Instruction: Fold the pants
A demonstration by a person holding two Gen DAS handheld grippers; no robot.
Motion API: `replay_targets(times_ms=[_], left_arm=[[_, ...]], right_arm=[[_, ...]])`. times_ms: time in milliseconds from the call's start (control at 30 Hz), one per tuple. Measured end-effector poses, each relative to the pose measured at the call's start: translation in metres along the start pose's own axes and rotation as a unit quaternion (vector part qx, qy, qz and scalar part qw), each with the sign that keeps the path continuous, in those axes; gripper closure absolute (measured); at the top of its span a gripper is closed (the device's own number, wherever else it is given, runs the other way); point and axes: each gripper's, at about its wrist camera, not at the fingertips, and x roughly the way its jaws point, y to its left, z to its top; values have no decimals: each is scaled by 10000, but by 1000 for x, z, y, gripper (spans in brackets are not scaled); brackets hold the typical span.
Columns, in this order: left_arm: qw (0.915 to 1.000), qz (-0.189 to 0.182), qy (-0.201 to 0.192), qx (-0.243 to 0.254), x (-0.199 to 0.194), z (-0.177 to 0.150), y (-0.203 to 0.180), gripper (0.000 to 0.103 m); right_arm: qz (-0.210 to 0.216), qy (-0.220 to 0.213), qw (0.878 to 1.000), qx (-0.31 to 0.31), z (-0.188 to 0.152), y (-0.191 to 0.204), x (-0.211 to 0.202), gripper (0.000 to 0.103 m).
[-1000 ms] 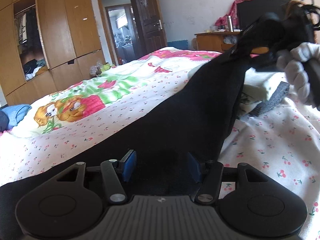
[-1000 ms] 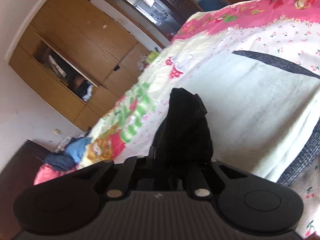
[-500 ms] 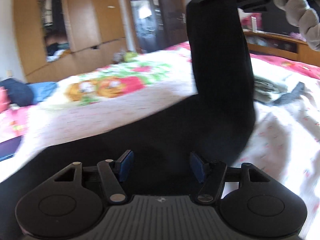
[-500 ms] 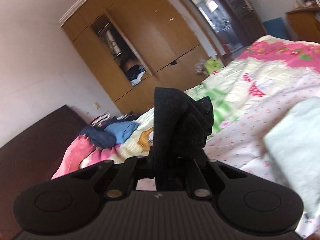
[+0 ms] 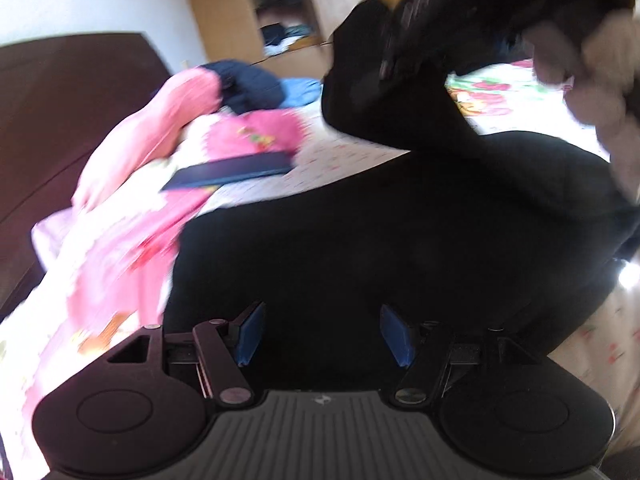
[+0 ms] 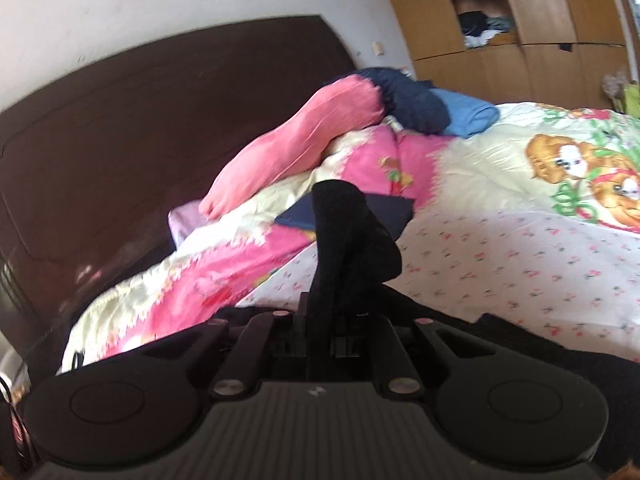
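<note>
Starting at the far left of the left wrist view, a dark brown headboard (image 5: 60, 92) stands beyond the left finger, with a pink blanket (image 5: 132, 184) heaped in front of it and a flat dark blue item (image 5: 232, 172) lying on that blanket. The left gripper (image 5: 322, 334) has its blue pads (image 5: 250, 330) spread wide apart, nothing pinched between them. The black pants (image 5: 400, 248) spread directly ahead of the fingers, filling the gap between them and running up and to the right, where the fabric rises to the right gripper (image 5: 440, 12), seen blurred above the right finger and held by a gloved hand (image 5: 592, 80). Whether the pants touch the left pads I cannot tell.

In the right wrist view the headboard (image 6: 140, 140) again lies beyond the left finger, with a pink pillow (image 6: 296, 140) leaning toward it and dark blue and light blue clothes (image 6: 440, 110) just to the right of the pillow. The right gripper (image 6: 326, 328) has its fingers closed tight on a bunch of the pants (image 6: 344, 240), which sticks up just past the fingertips. Beyond the right finger lies the cartoon-print bedspread (image 6: 520, 208), and a wooden wardrobe (image 6: 520, 20) stands behind it at the upper right. More black fabric shows under the gripper at the lower right.
</note>
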Motion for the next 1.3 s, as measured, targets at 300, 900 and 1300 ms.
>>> replay_targets(times_ms=[300, 900, 1300], left_arm=[[9995, -191, -212, -134, -9, -18, 21, 27], [9990, -403, -161, -100, -42, -31, 27, 27], [9921, -571, -943, -594, -60, 18, 37, 26]], right_arm=[[-154, 208, 9829, -1824, -38, 86, 37, 94], [398, 853, 9699, -2245, -56, 113, 63, 87], [-557, 349, 9964, -537, -53, -1, -68, 57]])
